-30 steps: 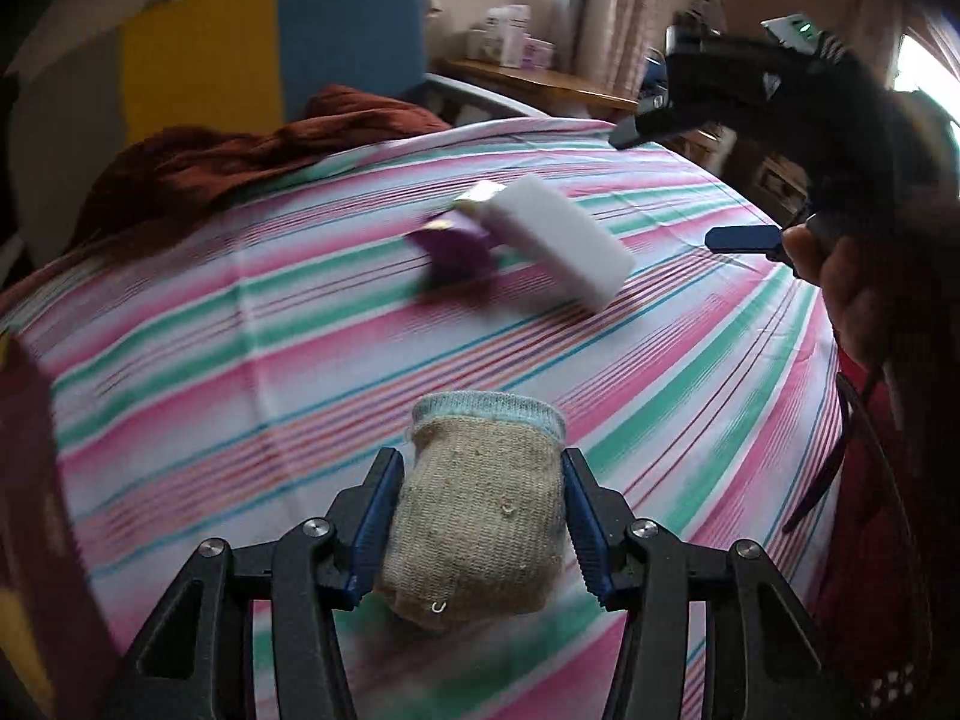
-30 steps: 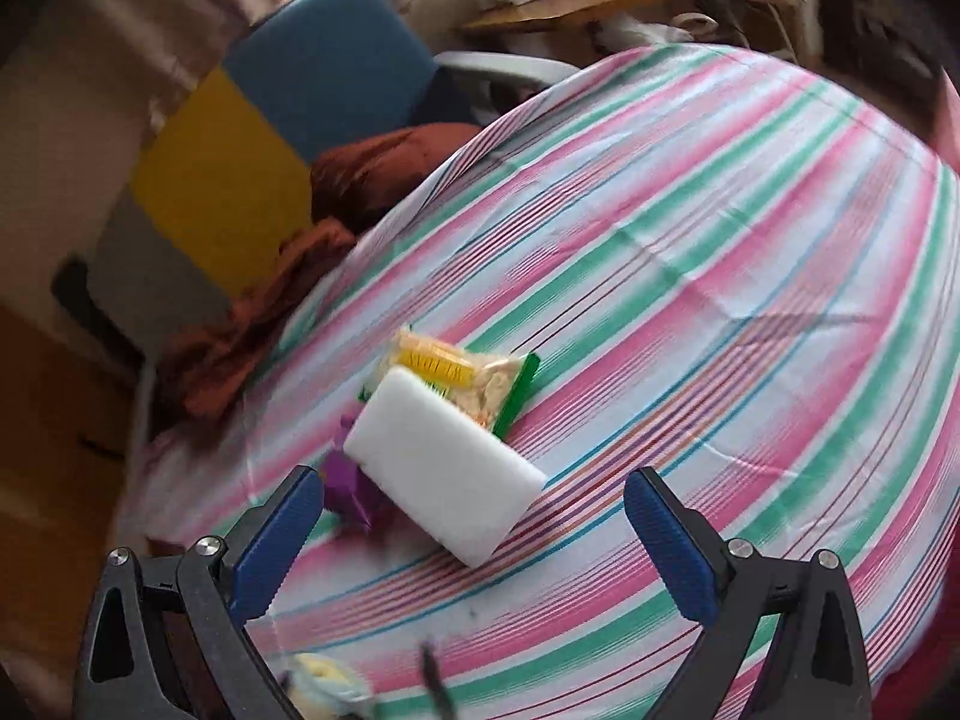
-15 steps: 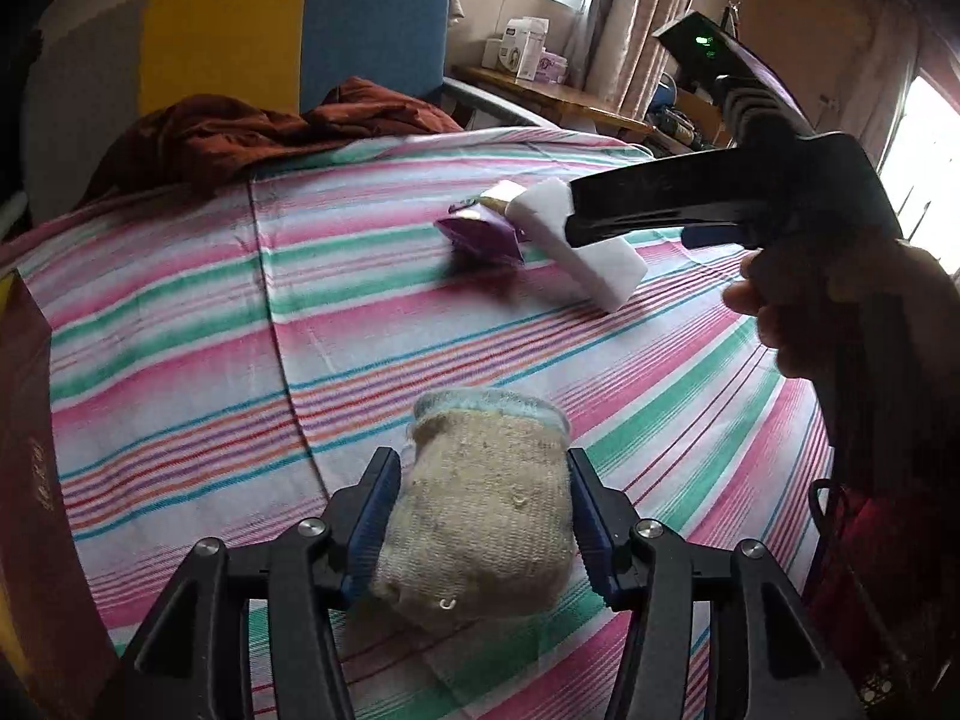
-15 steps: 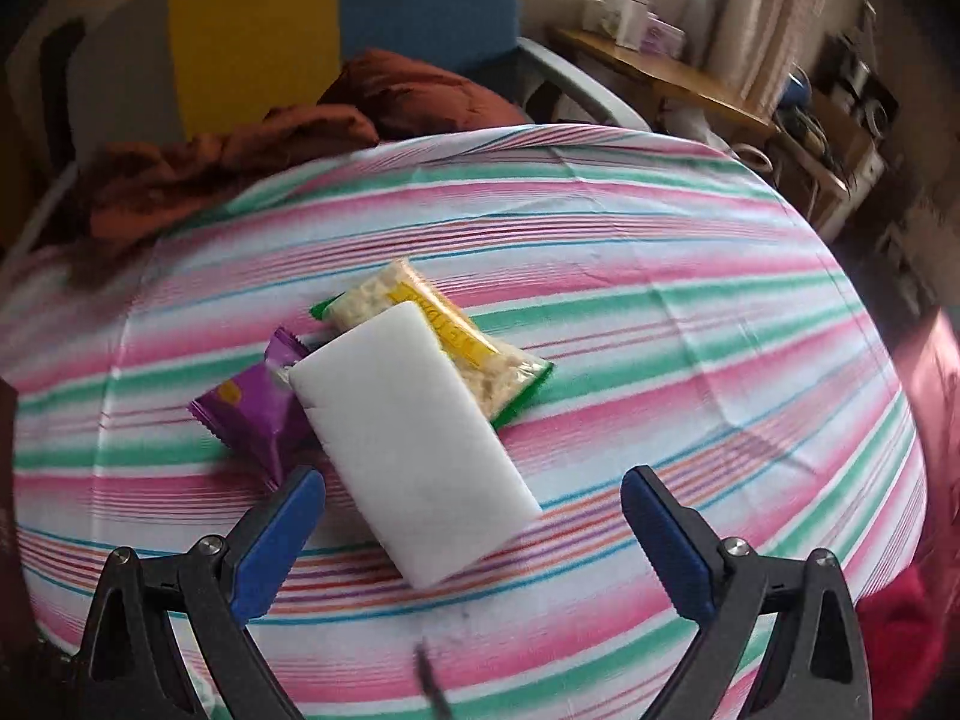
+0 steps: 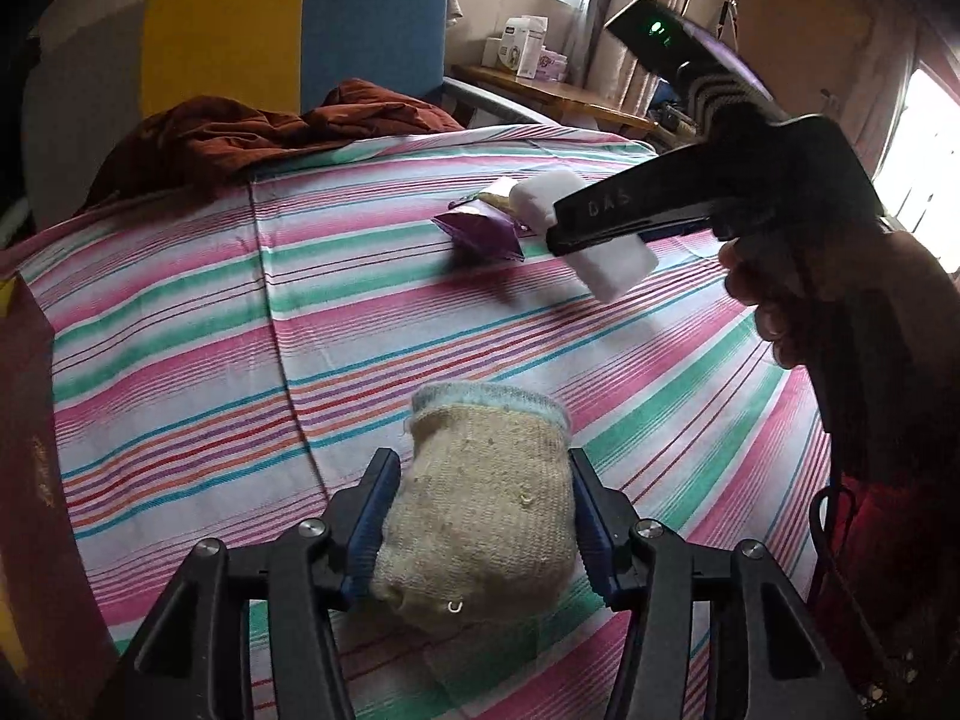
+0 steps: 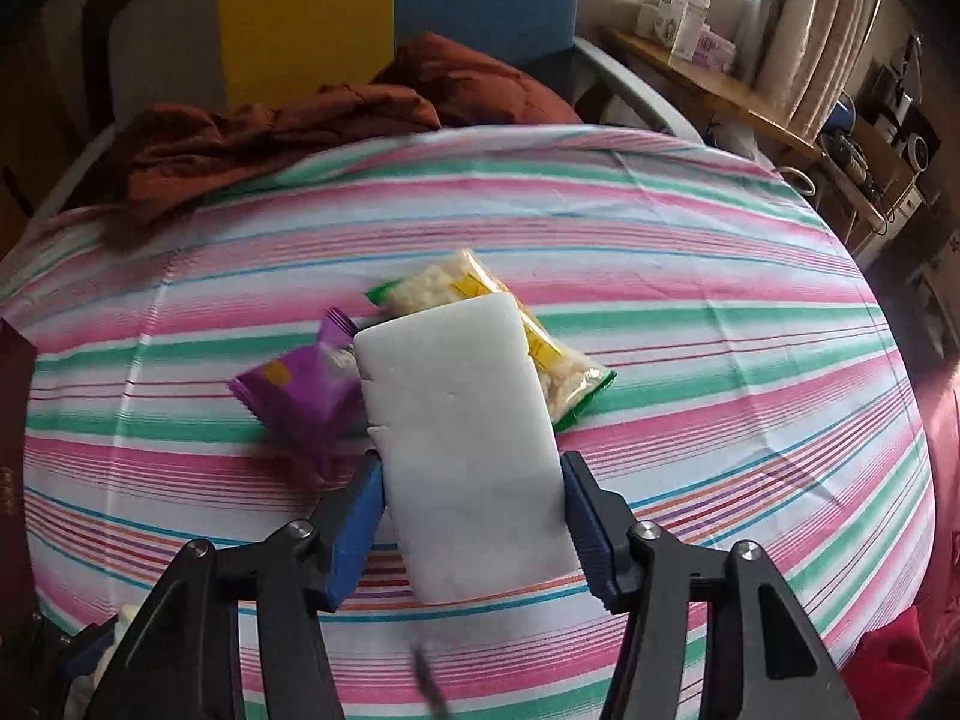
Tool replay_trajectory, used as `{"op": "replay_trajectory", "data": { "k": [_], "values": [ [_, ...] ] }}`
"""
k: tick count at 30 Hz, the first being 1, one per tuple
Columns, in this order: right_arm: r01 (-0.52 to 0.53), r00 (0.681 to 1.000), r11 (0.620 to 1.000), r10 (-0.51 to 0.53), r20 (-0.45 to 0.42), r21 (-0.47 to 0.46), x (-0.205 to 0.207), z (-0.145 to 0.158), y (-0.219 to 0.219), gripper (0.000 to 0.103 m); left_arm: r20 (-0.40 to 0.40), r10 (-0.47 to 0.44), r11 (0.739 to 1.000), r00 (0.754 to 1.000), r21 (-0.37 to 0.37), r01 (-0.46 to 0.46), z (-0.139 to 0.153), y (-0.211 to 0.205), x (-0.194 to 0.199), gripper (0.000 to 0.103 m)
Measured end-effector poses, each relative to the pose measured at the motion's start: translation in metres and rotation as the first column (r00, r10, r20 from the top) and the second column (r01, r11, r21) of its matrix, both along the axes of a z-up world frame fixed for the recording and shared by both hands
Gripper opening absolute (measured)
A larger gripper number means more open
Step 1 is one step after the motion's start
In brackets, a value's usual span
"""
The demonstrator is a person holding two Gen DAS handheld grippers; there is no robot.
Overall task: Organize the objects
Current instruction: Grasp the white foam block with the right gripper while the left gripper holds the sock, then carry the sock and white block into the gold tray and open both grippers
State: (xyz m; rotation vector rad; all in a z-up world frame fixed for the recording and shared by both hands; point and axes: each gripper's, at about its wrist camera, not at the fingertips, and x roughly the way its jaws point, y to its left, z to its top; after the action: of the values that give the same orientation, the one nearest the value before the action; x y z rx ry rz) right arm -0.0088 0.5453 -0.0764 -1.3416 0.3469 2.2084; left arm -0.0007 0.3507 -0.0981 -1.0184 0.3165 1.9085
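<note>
My left gripper [image 5: 480, 516] is shut on a beige knitted sock [image 5: 480, 498] with a pale blue cuff, held over the near part of the striped table. My right gripper [image 6: 471, 516] has its blue pads against both long sides of a white sponge block [image 6: 462, 438], which also shows in the left wrist view [image 5: 606, 264]. The block lies over a purple snack packet [image 6: 300, 390] and a green-edged packet of yellow snacks [image 6: 558, 360]. In the left wrist view the right gripper's black body [image 5: 690, 204] reaches in from the right above the purple packet [image 5: 480, 231].
The table wears a pink, green and white striped cloth [image 5: 300, 330]. A rust-brown garment [image 5: 252, 138] lies at its far edge by a blue and yellow chair [image 5: 300, 36]. A dark red box [image 5: 30, 450] stands at the left. A wooden shelf [image 6: 708, 78] holds small boxes.
My right gripper has moved down and forward and closed from wide open onto the white sponge block. My left gripper still holds the sock and has barely shifted.
</note>
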Motion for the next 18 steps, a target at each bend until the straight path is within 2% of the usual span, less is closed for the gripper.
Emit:
{"op": "replay_trajectory", "data": {
  "k": [7,11,18],
  "values": [
    [0.006,0.994,1.000,-0.007,-0.107,-0.007,0.004,0.016,0.002,0.058,-0.041,0.042,0.999,0.998,-0.027,-0.043,0.017,-0.013,0.005,0.054],
    [-0.031,0.990,1.000,0.030,-0.141,-0.004,0.004,0.021,-0.009,0.058,-0.089,0.088,0.996,0.992,0.009,-0.088,0.044,-0.033,0.006,0.054],
    [-0.090,0.979,0.996,0.088,-0.182,-0.005,0.004,0.030,-0.028,0.058,-0.169,0.227,0.973,0.959,0.067,-0.219,0.090,-0.082,-0.001,0.054]
  ]
}}
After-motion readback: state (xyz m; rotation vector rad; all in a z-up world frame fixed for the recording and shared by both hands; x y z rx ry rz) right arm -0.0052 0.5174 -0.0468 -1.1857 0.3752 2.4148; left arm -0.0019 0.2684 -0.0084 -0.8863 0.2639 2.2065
